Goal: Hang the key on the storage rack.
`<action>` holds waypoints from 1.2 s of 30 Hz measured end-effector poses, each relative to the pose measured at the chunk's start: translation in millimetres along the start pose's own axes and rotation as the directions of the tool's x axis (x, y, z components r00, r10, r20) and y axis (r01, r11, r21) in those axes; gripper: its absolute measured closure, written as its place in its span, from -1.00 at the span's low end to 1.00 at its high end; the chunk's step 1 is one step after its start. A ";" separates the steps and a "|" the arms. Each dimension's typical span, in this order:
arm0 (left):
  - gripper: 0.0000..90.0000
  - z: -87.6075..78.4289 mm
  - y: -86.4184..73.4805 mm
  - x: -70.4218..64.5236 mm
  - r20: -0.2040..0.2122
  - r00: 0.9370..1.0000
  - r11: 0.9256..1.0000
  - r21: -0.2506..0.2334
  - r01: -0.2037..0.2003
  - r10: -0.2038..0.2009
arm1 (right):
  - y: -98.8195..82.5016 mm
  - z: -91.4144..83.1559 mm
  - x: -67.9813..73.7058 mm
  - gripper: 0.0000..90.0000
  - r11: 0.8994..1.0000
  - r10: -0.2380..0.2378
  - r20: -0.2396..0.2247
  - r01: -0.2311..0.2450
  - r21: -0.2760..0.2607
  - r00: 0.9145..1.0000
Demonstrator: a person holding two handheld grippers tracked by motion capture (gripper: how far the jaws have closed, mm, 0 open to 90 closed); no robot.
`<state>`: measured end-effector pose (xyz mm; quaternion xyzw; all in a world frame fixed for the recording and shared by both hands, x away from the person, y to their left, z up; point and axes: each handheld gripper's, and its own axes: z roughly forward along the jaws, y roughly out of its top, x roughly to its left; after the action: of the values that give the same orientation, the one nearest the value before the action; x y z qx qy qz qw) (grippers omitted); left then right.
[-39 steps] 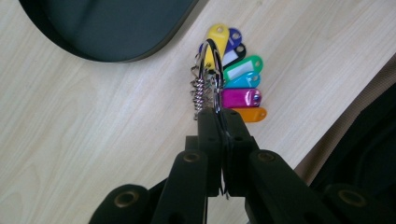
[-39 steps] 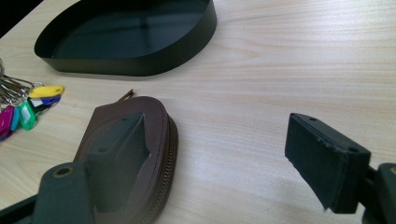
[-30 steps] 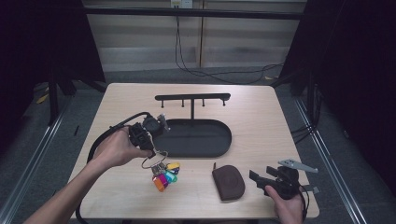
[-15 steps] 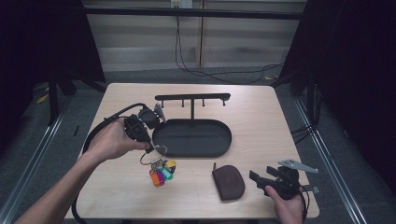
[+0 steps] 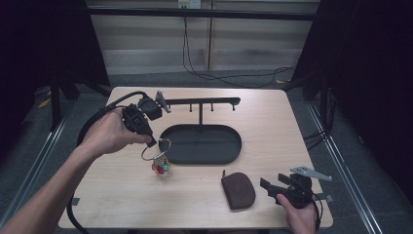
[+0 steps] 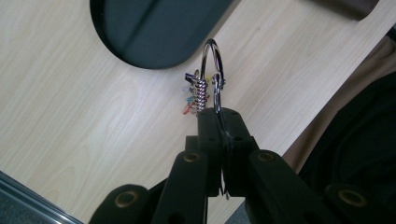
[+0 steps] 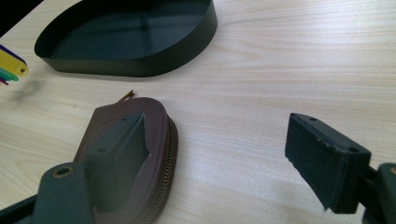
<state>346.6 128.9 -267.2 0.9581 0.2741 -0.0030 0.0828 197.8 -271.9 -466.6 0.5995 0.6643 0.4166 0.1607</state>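
Holding one key ring (image 5: 157, 150) tight, the left claw (image 5: 155, 143) hangs just beside one black tray (image 5: 229, 153); the right claw (image 5: 269, 187) gapes beside one brown pouch (image 5: 238, 189).

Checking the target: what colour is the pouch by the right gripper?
Brown pouch, clearest in the right gripper view.
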 end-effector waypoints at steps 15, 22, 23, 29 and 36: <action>0.97 -9.0 17.0 20.8 0.017 0.999 0.999 0.005 0.051 -0.051 | -0.1 -0.4 3.1 -0.66 1.000 -0.029 -0.014 0.029 -0.008 0.999; 0.97 -15.2 23.9 30.7 0.023 0.997 0.998 -0.009 0.069 -0.068 | -0.4 -1.9 2.3 -0.67 1.000 -0.022 -0.015 0.022 -0.011 1.000; 0.97 -15.5 24.8 32.5 0.026 0.997 0.998 -0.006 0.068 -0.068 | -0.4 -1.7 2.3 -0.67 1.000 -0.022 -0.014 0.022 -0.009 1.000; 0.97 -15.8 30.9 38.5 0.026 0.996 0.996 -0.023 0.090 -0.089 | -0.5 -1.6 2.9 -0.67 1.000 -0.025 -0.016 0.025 -0.008 1.000; 0.97 -14.0 40.2 47.5 0.025 0.993 0.994 -0.020 0.112 -0.111 | -0.8 -2.4 3.2 -0.66 1.000 -0.024 -0.018 0.023 -0.010 1.000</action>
<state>407.6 122.5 -249.4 0.9403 0.3261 -0.0162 0.0961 194.8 -269.7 -464.8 0.5870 0.6707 0.4233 0.1624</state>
